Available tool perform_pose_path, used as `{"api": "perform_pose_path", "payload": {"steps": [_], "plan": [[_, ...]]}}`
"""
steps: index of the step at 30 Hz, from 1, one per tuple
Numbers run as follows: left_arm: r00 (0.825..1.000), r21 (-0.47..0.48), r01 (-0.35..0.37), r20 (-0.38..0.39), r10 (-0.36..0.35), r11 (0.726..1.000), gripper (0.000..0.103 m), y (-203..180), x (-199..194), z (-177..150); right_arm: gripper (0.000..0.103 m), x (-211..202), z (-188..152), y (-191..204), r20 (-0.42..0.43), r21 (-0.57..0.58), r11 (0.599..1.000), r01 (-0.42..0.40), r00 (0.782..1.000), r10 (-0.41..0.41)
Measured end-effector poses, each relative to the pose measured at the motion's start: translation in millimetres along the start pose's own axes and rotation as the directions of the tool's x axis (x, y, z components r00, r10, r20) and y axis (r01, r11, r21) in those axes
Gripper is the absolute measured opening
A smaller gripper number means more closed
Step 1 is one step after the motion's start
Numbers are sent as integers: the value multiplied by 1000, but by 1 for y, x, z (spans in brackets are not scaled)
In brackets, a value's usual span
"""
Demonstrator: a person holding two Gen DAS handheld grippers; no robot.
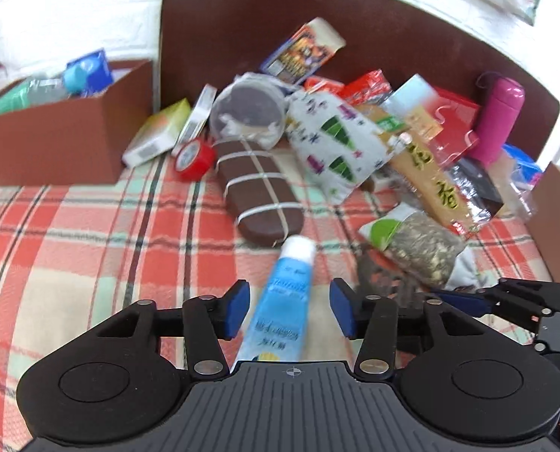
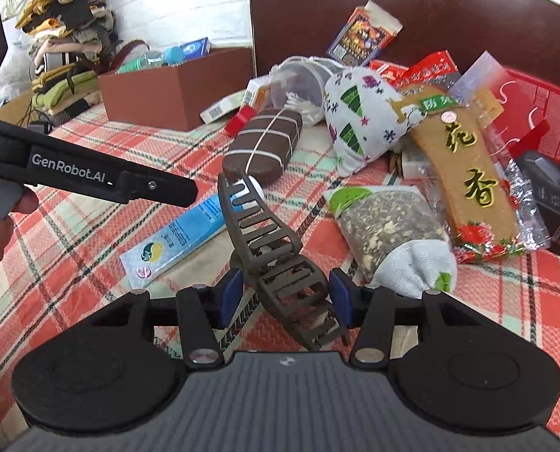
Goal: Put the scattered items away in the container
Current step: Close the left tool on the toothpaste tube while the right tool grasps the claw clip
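— So, where is the left gripper (image 1: 289, 310)?

— Low over the plaid cloth (image 1: 72, 233), jaws spread wide. The blue tube (image 1: 285, 301) lies between the blue pads (image 1: 236, 309), with a gap on each side, white cap pointing far.

— And the right gripper (image 2: 285, 299)?

— Also spread apart. A dark brown hair claw (image 2: 276, 260) sits between its pads, tilted, its far tip over the tube's cap end; whether a pad touches it I cannot tell. In the right wrist view the tube (image 2: 182, 233) lies flat on the cloth to the left of the claw, under the left gripper's black arm.

— The container?

— A brown box (image 1: 54, 135) at far left, already holding a bottle (image 1: 35, 90) and a blue packet (image 1: 91, 67).

— What else is scattered?

— Beyond the tube, a brown pouch (image 1: 259, 184) bound with white bands. Right of it a white bag with green trees (image 1: 329, 143), a seed packet (image 1: 412, 241), and a long tan packet with green characters (image 1: 427, 173). Far right, a pink bottle (image 1: 500, 116). A red tape roll (image 1: 195, 156) lies left of the pouch.
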State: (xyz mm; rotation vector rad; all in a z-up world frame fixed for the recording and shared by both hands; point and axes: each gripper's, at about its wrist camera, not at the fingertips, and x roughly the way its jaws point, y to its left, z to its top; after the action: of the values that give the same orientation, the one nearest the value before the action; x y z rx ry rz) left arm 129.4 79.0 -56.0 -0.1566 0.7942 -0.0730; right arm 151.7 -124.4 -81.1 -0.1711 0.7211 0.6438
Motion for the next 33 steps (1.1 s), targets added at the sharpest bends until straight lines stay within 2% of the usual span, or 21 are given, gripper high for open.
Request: {"api": "perform_pose_path", "payload": {"steps": [2, 6, 14, 17, 19, 20, 21, 26, 28, 31, 32, 33], "plan": [[1000, -6, -2, -18, 2, 1000, 63, 4, 4, -4, 56, -3, -2, 3, -9, -1, 1000, 2, 1000, -2], [999, -12, -7, -48, 6, 1000, 63, 10, 13, -11, 56, -10, -4, 4, -13, 7, 999, -52, 999, 52], [996, 11, 2, -94, -1, 1000, 62, 7, 34, -12, 56, 1, 1, 5, -25, 6, 1000, -18, 1000, 18], [996, 53, -3, -89, 8, 999, 62, 2, 42, -11, 56, 5, 4, 7, -29, -6, 1000, -11, 1000, 11], [996, 79, -11, -92, 18, 997, 50, 0, 43, -9, 56, 8, 6, 7, -32, -13, 1000, -9, 999, 9], [995, 91, -11, -94, 20, 996, 40, -1, 43, -9, 55, 8, 6, 8, -35, -14, 1000, -10, 999, 9], [995, 95, -4, -97, 13, 995, 40, 0, 43, -9, 55, 9, 5, 7, -37, -14, 1000, -10, 999, 10], [995, 110, -2, -99, 13, 994, 40, -2, 42, -10, 55, 12, 2, 6, -55, -3, 1000, -4, 998, 4], [995, 109, 2, -97, 8, 994, 55, -3, 44, -9, 55, 14, 1, 5, -61, 1, 1000, -1, 998, 1], [996, 114, 2, -93, 8, 993, 55, -5, 45, -10, 54, 15, 1, 4, -60, 6, 1000, -1, 998, 1], [996, 119, -1, -92, 12, 993, 50, -5, 45, -10, 48, 15, 1, 4, -60, 7, 1000, -1, 998, 2], [996, 121, -3, -91, 14, 993, 40, -4, 44, -10, 44, 16, 1, 4, -62, 7, 1000, -7, 998, 7]]}}
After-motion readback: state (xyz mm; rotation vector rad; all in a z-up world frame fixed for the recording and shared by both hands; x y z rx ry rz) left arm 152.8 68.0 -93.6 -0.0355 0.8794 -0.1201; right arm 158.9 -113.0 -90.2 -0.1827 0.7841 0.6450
